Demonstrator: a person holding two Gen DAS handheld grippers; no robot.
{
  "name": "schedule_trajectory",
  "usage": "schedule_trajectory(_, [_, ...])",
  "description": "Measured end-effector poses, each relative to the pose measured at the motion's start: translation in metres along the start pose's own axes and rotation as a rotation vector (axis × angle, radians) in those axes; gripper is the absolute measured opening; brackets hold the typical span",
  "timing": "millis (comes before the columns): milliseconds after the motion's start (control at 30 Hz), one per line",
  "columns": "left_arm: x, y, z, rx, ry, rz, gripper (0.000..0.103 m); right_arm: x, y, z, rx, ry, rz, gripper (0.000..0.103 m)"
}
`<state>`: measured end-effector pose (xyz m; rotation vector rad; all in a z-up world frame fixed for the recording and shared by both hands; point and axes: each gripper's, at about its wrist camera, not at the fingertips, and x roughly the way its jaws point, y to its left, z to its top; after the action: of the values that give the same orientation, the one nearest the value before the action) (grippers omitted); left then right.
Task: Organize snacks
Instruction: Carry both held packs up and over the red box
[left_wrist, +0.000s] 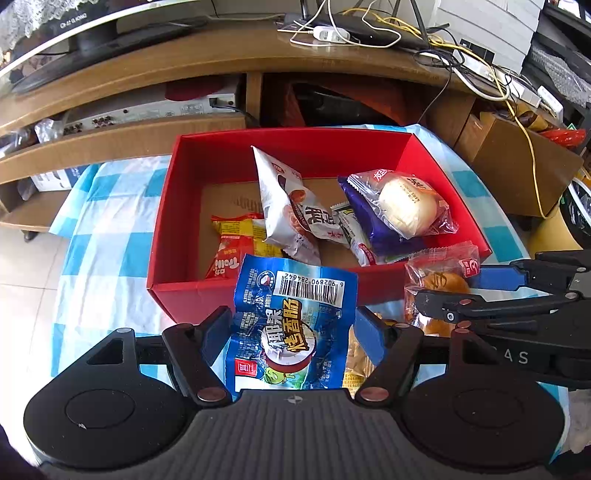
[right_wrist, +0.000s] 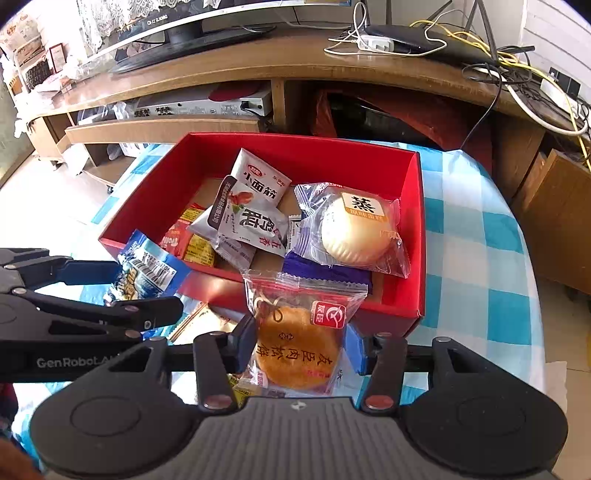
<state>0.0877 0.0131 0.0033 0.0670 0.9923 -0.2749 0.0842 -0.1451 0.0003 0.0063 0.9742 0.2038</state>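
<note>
My left gripper is shut on a blue sausage packet, held upright just in front of the red box's near wall. In the right wrist view the same left gripper comes in from the left with the blue packet. My right gripper is shut on a clear red-trimmed packet with a round golden pastry, held before the red box's near right corner. From the left wrist, the right gripper and its pastry packet show at the right.
In the red box lie a white snack bag, a pale bun in clear wrap, a purple packet and a red-yellow packet. The box stands on a blue-checked cloth. A wooden TV stand with cables rises behind.
</note>
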Motion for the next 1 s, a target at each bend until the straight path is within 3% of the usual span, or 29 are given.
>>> schedule_trajectory(533, [-0.007,-0.006,0.023,0.011,-0.072,0.04,0.076,-0.009,-0.006,0.022,0.038,-0.062,-0.014,0.058])
schedule_trajectory(1000, [0.014,-0.001,0.057,-0.016,-0.092,0.069,0.076,0.015,-0.017,0.057,0.062,-0.094,-0.039,0.055])
